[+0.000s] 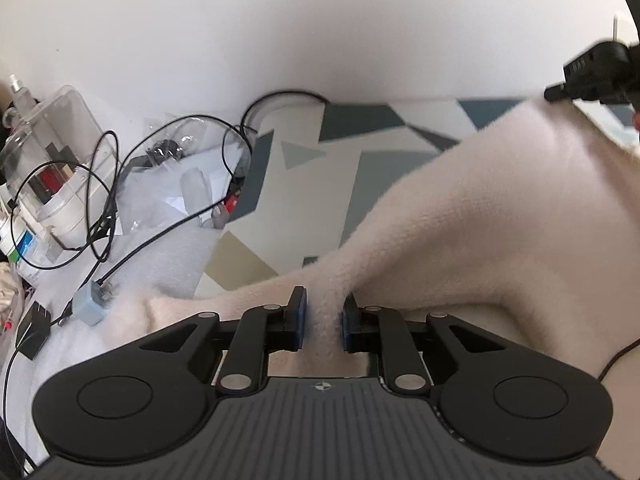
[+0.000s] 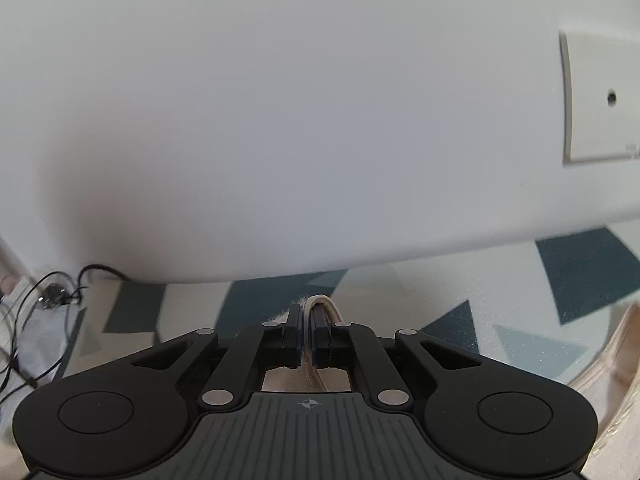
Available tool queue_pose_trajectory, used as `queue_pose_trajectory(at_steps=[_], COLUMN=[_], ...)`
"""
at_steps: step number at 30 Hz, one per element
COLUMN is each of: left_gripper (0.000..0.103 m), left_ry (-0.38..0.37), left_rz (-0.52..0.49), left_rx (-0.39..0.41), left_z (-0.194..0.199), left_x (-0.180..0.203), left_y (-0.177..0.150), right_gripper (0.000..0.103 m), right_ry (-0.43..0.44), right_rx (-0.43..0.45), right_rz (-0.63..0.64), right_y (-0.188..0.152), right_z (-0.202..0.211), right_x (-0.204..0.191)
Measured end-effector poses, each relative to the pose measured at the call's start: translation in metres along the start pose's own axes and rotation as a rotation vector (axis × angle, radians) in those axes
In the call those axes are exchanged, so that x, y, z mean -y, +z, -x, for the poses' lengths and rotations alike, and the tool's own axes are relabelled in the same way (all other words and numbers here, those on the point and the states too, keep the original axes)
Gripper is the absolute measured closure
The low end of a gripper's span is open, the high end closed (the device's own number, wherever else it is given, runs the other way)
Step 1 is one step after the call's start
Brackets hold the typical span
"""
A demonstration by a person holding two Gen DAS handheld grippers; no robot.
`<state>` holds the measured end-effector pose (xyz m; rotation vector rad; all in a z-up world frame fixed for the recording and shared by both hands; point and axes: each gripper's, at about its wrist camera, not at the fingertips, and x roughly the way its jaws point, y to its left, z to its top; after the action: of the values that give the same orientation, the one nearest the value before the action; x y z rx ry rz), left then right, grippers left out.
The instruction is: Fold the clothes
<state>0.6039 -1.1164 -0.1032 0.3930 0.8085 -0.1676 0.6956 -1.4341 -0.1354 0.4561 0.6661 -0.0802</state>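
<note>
At the far left of the left wrist view sits clutter: a clear plastic container (image 1: pixel 48 152), loops of black cable (image 1: pixel 120 184), a small pale blue plug adapter (image 1: pixel 93 303) and crumpled plastic wrapping (image 1: pixel 180 184), all on the white edge of the table. Further right the table is covered by a patterned cloth (image 1: pixel 304 152) of grey, blue and tan shapes.

Across that cloth runs the task's thing, a cream fleece garment (image 1: pixel 500 220). It rises from the left claw (image 1: pixel 323 326) toward the upper right, where the right claw (image 1: pixel 588 80) shows dark and blurred at its far end. The left claw is clenched on a bunched fold of the fleece, blue pads pressing it from both sides.

In the right wrist view the right claw (image 2: pixel 307 340) is clamped tight on a thin hem (image 2: pixel 320 304), which loops out above the fingers.

The cream fleece garment looks soft, light and limp, with a grippy pile unlikely to slip. It will sag wherever unsupported, so holds at edges or corners, well apart, seem best to keep it taut for a fold.
</note>
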Motion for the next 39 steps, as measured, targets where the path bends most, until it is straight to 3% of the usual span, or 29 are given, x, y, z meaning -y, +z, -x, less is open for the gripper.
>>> queue_pose_trajectory(at_steps=[2, 4, 5, 6, 7, 9, 11, 12, 18, 23, 27, 30, 34, 36, 39], left_gripper=[0.076, 0.052, 0.026, 0.009, 0.009, 0.009, 0.009, 0.009, 0.005, 0.003, 0.003, 0.003, 0.003, 0.003, 0.003], left_ry=[0.02, 0.042, 0.066, 0.088, 0.084, 0.014, -0.018, -0.023, -0.126, -0.264, -0.392, -0.48, -0.487, -0.48, -0.433], left_rz=[-0.031, -0.022, -0.011, -0.005, -0.001, 0.005, 0.009, 0.011, -0.037, -0.109, -0.16, -0.196, -0.239, -0.246, -0.242], left_rx=[-0.006, -0.017, -0.029, -0.046, -0.057, -0.06, -0.045, -0.033, 0.067, 0.115, 0.06, 0.014, -0.011, -0.012, -0.036], left_z=[-0.009, -0.016, -0.019, -0.021, -0.021, -0.014, -0.001, 0.007, 0.054, 0.075, 0.074, 0.073, 0.07, 0.068, 0.055], left_x=[0.001, -0.004, -0.007, -0.01, -0.013, -0.018, -0.02, -0.02, -0.007, 0.026, 0.074, 0.116, 0.164, 0.183, 0.219], left_y=[0.001, 0.002, 0.003, 0.004, 0.005, 0.007, 0.01, 0.011, 0.028, 0.026, 0.021, 0.018, 0.015, 0.018, 0.027], right_gripper=[0.1, 0.099, 0.099, 0.099, 0.094, 0.074, 0.023, 0.015, 0.014, 0.015, 0.019, 0.021, 0.024, 0.024, 0.025], right_ry=[-0.023, -0.047, -0.056, -0.065, -0.073, -0.089, -0.153, -0.209, -0.271, -0.406, -0.563, -0.633, -0.694, -0.689, -0.616], right_rx=[-0.008, -0.015, -0.018, -0.021, -0.021, -0.023, -0.007, 0.028, 0.092, 0.13, 0.152, 0.189, 0.254, 0.258, 0.252], right_rz=[-0.014, -0.013, 0.002, 0.019, 0.047, 0.1, 0.115, 0.115, 0.043, -0.101, -0.236, -0.343, -0.373, -0.311, -0.237], right_y=[-0.003, -0.007, -0.009, -0.011, -0.011, -0.012, -0.014, -0.015, -0.017, -0.035, -0.061, -0.081, -0.093, -0.089, -0.076], right_z=[-0.009, -0.018, -0.021, -0.024, -0.023, -0.022, -0.01, 0.001, 0.083, 0.177, 0.267, 0.324, 0.362, 0.357, 0.327], right_x=[-0.001, -0.004, -0.006, -0.008, -0.012, -0.021, -0.031, -0.036, -0.017, 0.045, 0.116, 0.168, 0.223, 0.237, 0.251])
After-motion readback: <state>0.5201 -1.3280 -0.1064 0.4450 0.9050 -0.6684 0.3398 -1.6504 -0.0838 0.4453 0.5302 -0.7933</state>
